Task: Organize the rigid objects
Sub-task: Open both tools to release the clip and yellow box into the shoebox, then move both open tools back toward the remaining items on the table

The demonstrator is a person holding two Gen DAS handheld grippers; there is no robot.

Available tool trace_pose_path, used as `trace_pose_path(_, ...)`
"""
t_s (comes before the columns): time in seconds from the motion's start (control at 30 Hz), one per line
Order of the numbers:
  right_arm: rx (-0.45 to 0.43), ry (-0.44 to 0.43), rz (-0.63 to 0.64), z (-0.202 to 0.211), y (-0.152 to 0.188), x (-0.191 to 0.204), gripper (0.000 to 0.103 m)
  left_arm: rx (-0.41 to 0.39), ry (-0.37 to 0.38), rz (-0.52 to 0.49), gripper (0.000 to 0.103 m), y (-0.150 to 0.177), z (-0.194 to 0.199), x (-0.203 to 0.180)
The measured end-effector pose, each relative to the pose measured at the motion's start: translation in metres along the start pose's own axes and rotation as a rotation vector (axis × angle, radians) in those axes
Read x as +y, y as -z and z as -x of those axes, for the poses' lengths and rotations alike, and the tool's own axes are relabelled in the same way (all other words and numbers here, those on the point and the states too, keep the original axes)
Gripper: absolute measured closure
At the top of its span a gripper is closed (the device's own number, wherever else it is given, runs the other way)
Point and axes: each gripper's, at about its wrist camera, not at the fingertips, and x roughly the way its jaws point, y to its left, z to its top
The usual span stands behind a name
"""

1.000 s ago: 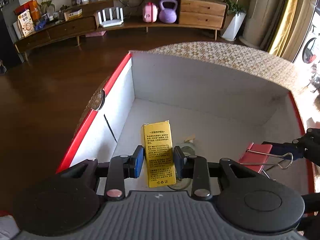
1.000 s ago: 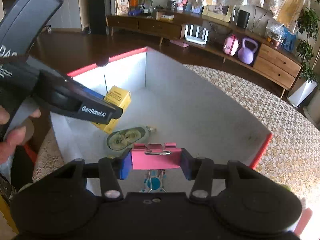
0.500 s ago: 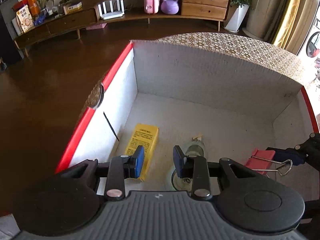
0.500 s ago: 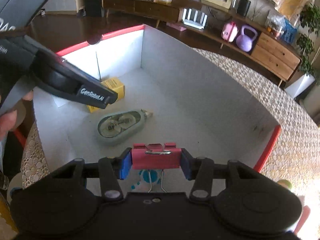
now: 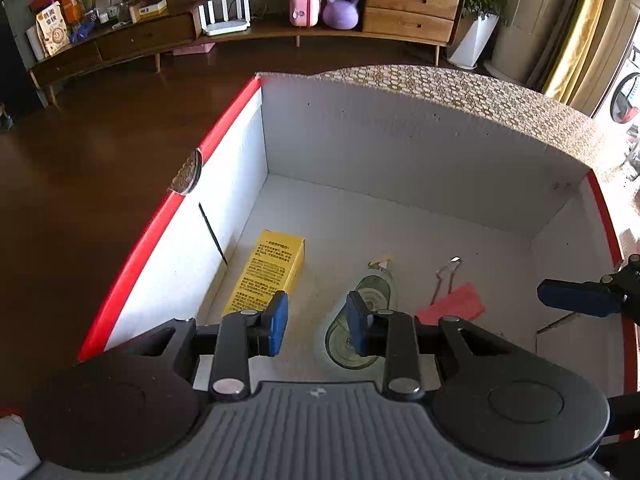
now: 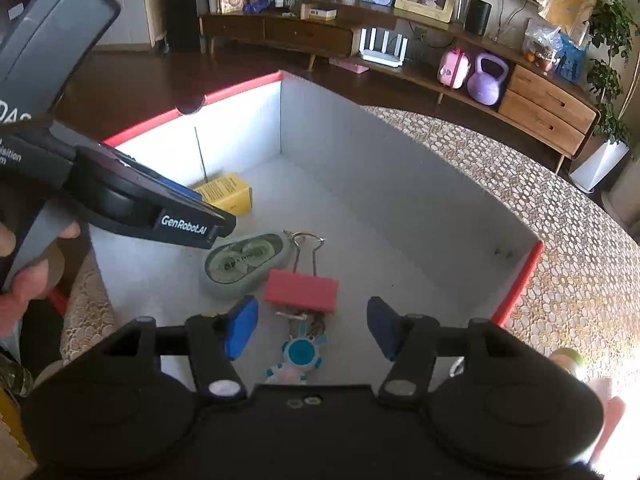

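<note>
A white box with a red rim [image 5: 224,128] [image 6: 224,94] stands on the table. On its floor lie a yellow carton [image 5: 272,268] [image 6: 226,196], a green tape dispenser [image 5: 368,308] [image 6: 246,262] and a pink binder clip [image 5: 452,302] [image 6: 302,290]. My left gripper [image 5: 316,322] [image 6: 216,228] hovers over the box floor between carton and dispenser, jaws slightly apart with nothing in them. My right gripper [image 6: 312,330] hangs just above the clip, its jaws opening, and the clip lies free below them. One right fingertip [image 5: 576,296] shows at the edge of the left wrist view.
A blue-and-white toy keychain [image 6: 298,356] lies in the box near the clip. A patterned tablecloth [image 6: 560,240] surrounds the box. A hand [image 6: 24,272] holds the left gripper. Beyond are dark wooden floor, a sideboard [image 5: 408,8] and a purple kettlebell [image 5: 340,8].
The yellow carton left the left gripper's fingers and now lies flat on the box floor. The right gripper opened and the pink clip dropped onto the floor beside the dispenser.
</note>
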Motion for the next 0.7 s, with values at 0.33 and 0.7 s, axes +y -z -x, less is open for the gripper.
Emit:
trace_pose_path(0.33, -0.061, -0.042, -0.016, 0.044, 0.006, 0.000, 0.039, -0.057, 0.014, -0.008, 0.072, 0.002, 0.033, -0.013)
trace_pose_path(0.7, -0.133, -0.069, -0.030, 0.099, 0.016, -0.004, 0.035, -0.139, 0.054, -0.030, 0.072, 0.005, 0.079, -0.028)
